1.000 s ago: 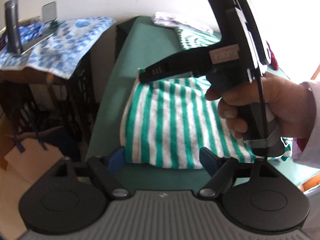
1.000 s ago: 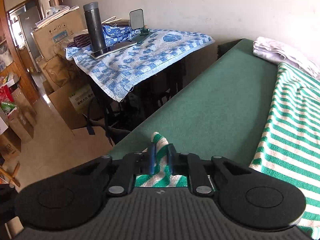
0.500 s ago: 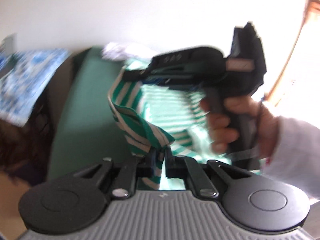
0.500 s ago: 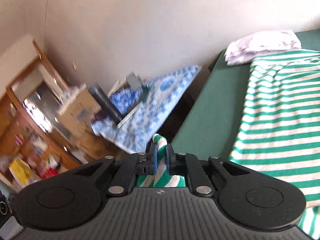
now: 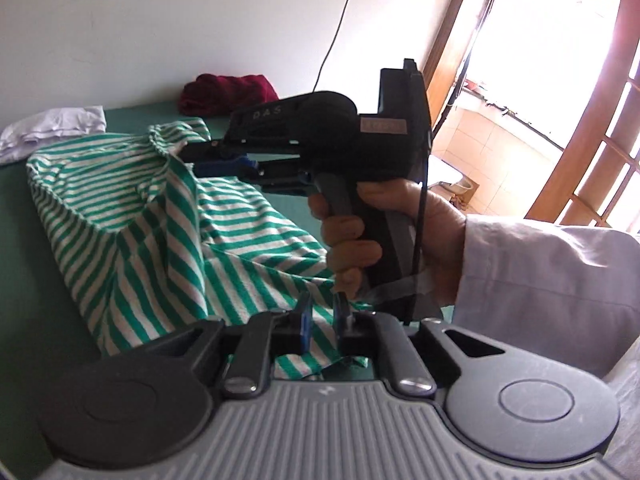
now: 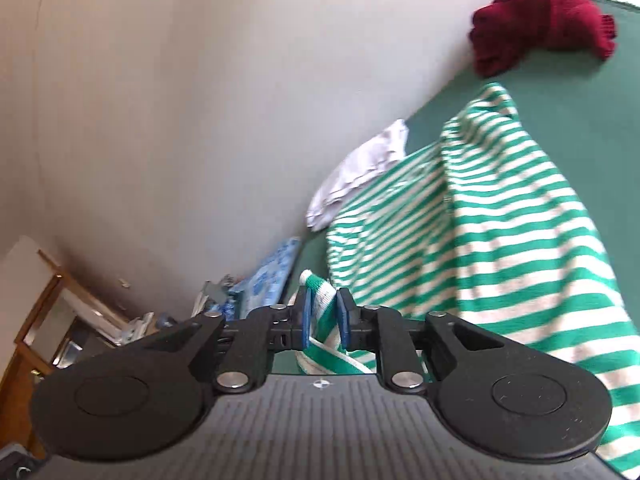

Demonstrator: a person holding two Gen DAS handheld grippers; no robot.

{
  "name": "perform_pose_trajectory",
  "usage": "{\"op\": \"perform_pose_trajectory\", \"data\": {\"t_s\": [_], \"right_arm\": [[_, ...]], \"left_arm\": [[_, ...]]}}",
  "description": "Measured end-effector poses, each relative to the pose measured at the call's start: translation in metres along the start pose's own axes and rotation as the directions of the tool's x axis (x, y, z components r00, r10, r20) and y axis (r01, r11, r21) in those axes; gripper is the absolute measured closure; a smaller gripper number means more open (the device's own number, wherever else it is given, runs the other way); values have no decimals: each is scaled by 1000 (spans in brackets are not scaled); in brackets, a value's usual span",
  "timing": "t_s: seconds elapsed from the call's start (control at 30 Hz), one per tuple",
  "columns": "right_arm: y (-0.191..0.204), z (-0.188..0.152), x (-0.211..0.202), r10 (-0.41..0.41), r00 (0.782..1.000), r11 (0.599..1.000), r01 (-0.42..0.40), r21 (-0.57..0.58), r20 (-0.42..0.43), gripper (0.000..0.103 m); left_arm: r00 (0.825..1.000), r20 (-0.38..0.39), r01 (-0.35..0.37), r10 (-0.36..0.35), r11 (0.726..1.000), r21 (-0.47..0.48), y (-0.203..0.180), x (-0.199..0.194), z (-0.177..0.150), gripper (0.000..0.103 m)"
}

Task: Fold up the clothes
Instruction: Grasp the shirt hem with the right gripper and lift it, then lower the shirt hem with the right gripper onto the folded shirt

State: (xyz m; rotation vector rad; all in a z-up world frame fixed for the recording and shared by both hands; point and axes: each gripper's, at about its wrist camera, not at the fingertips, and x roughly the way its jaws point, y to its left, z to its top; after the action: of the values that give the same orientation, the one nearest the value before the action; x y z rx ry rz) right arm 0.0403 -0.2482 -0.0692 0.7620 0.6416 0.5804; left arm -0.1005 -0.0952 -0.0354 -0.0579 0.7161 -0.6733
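Striped shirt point(image 5: 132, 216), flat earlier, now lifted (both jaws opening).

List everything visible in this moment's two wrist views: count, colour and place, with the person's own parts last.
striped garment: one, green and white, partly lifted over the green surface
white cloth: one, beside the striped garment, by the wall
red garment: one, dark red, far end by the wall
blue patterned cloth: one, off the surface
left hand-held gripper: opening, stripes between
right hand-held gripper: opening, stripes between
hand: one, white sleeve
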Motion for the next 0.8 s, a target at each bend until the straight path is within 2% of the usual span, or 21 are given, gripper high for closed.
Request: {"op": "perform_pose_trajectory", "data": {"t_s": [0.07, 0.13, 0.17, 0.23, 0.33, 0.4, 0.47, 0.53, 0.6, 0.7, 0.73, 0.8], "right_arm": [[-16, 2, -13, -10, 1000, 1000, 10, 11, -12, 66], [-22, 1, -22, 3, 999, 1000, -4, -10, -50, 58], [-24, 1, -26, 10, 998, 1000, -12, -21, -69, 58], [-27, -1, -30, 23, 990, 997, -32, -65, -138, 58], [-22, -15, -29, -24, 964, 974, -38, -224, -266, 58], [-22, -25, -24, -65, 953, 959, -22, -282, -295, 57], [-25, -30, -18, -78, 951, 957, -13, -291, -298, 58], [-25, -27, -13, -56, 958, 962, -24, -271, -281, 58], [-24, -25, -7, -44, 965, 964, -26, -263, -257, 57], [-20, -22, 6, -35, 973, 967, -25, -253, -230, 52], [-19, -23, 9, -41, 968, 968, -24, -251, -249, 53], [-16, -24, 16, -56, 955, 968, -19, -248, -292, 70]], "left_arm": [[998, 0, -61, 61, 998, 5, -6, 3, -2, 67], [987, 1, -159, 159, 987, 18, -9, 0, -11, 49], [979, -4, -205, 205, 979, 17, -8, -3, -16, 45], [950, -44, -310, 310, 951, 18, 1, -8, -31, 41], [883, -124, -446, 452, 892, 74, 7, -5, -54, 41], [853, -151, -488, 500, 866, 110, 8, 4, -66, 41], [834, -151, -514, 531, 846, 139, 6, 13, -69, 41], [826, -143, -530, 546, 837, 134, 7, 20, -67, 41], [829, -150, -530, 538, 843, 95, 14, 20, -65, 40], [836, -160, -524, 524, 850, 47, 23, 19, -63, 33], [839, -163, -521, 519, 853, 35, 26, 18, -62, 31], [846, -163, -511, 507, 859, 21, 30, 16, -62, 30]]}}
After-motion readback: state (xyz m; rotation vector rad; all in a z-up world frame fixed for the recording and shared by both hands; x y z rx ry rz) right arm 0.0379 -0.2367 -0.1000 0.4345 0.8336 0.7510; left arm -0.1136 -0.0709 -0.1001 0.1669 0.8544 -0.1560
